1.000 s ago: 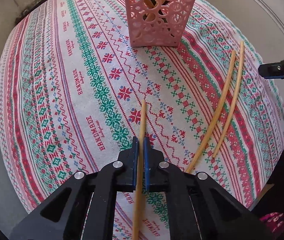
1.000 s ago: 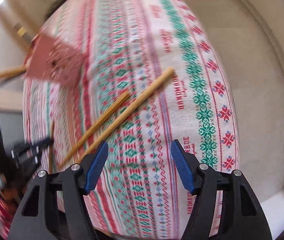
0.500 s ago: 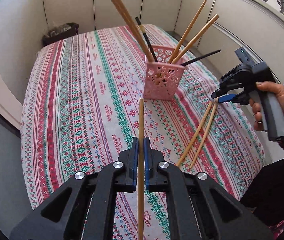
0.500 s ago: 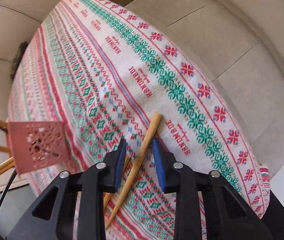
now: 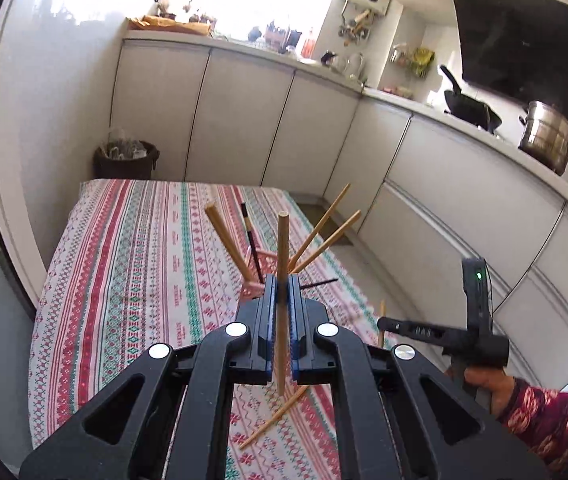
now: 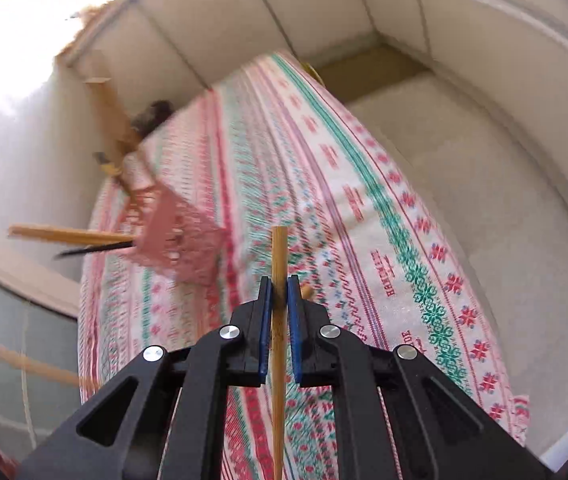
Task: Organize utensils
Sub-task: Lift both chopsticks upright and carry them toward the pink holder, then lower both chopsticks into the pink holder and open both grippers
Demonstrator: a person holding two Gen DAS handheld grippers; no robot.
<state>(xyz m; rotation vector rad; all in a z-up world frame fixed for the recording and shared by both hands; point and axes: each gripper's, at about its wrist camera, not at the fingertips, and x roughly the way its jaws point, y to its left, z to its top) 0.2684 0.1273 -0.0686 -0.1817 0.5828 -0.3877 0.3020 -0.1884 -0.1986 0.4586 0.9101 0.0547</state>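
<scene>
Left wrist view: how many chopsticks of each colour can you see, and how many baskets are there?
Wooden chopsticks: 6
Black chopsticks: 2
Pink basket: 1
Total: 9
The thick leftmost wooden one in the basket might be two pressed together; I cannot tell.

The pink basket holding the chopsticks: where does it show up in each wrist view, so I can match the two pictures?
Left wrist view: the pink basket sits at centre, mostly hidden behind the left hand-held gripper, chopsticks fanning out above it.
Right wrist view: it is blurred at middle left, lying sideways in the picture.
Shared landmark: the striped tablecloth under the basket.
</scene>
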